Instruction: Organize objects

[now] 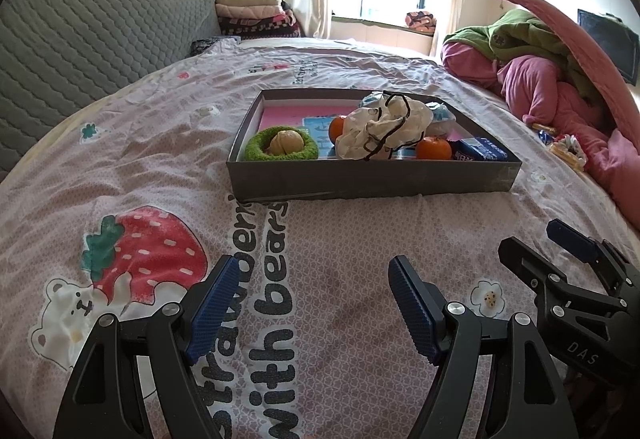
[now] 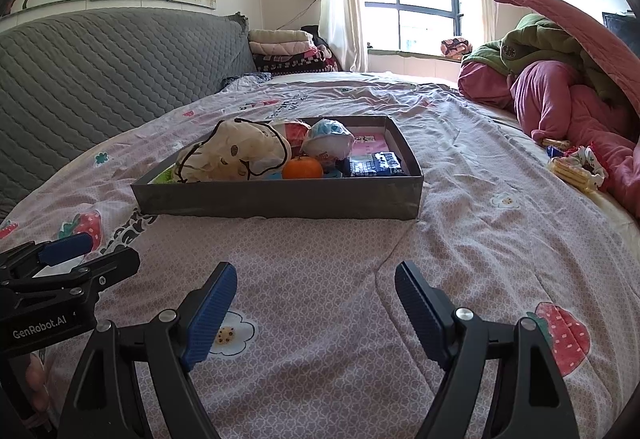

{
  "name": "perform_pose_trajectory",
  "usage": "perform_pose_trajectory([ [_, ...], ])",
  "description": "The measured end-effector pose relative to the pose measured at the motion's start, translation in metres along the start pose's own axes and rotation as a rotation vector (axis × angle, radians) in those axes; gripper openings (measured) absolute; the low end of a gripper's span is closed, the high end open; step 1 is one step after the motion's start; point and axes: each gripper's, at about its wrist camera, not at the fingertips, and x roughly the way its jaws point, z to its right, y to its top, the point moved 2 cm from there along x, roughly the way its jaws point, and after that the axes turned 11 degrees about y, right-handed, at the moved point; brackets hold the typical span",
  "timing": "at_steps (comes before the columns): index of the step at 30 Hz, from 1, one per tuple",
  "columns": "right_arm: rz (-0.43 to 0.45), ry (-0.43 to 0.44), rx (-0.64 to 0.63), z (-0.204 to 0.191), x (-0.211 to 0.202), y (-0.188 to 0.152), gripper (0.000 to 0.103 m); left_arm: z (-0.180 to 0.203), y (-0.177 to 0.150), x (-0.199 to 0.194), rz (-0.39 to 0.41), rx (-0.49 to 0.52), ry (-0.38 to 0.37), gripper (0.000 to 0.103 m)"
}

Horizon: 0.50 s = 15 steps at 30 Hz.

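A shallow grey box (image 1: 372,179) (image 2: 280,199) sits on the bed ahead of both grippers. It holds a green knitted ring (image 1: 281,145) around a peeled fruit, two oranges (image 1: 433,148) (image 2: 302,168), a crumpled white bag with black cord (image 1: 384,127) (image 2: 236,153), a blue packet (image 1: 482,151) (image 2: 374,164) and wrapped cups (image 2: 328,141). My left gripper (image 1: 314,309) hovers open over the bedspread, well short of the box, holding nothing. My right gripper (image 2: 314,313) is likewise open and empty beside it.
A pink strawberry-print bedspread (image 1: 160,167) covers the bed. A grey quilted headboard (image 1: 88,35) rises at the left. Pink and green bedding (image 1: 552,79) (image 2: 568,91) is piled at the right, with snack packets (image 2: 572,167) (image 1: 566,151) next to it. Folded blankets (image 2: 284,51) lie by the window.
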Motion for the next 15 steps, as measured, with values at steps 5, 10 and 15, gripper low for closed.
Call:
perform_pose_trajectory([
  [5, -0.003, 0.001, -0.001, -0.0001, -0.0001, -0.0006, 0.081, 0.0000, 0.0002, -0.0001, 0.006, 0.002, 0.002, 0.078],
  [10, -0.007, 0.001, 0.000, -0.0003, 0.0004, -0.0010, 0.081, 0.0001, 0.0001, -0.0002, 0.005, 0.005, 0.002, 0.078],
  [15, -0.006, 0.001, 0.004, 0.0002, 0.0002, -0.0009, 0.081, 0.0026, -0.0006, -0.0025, 0.019, 0.018, 0.007, 0.078],
])
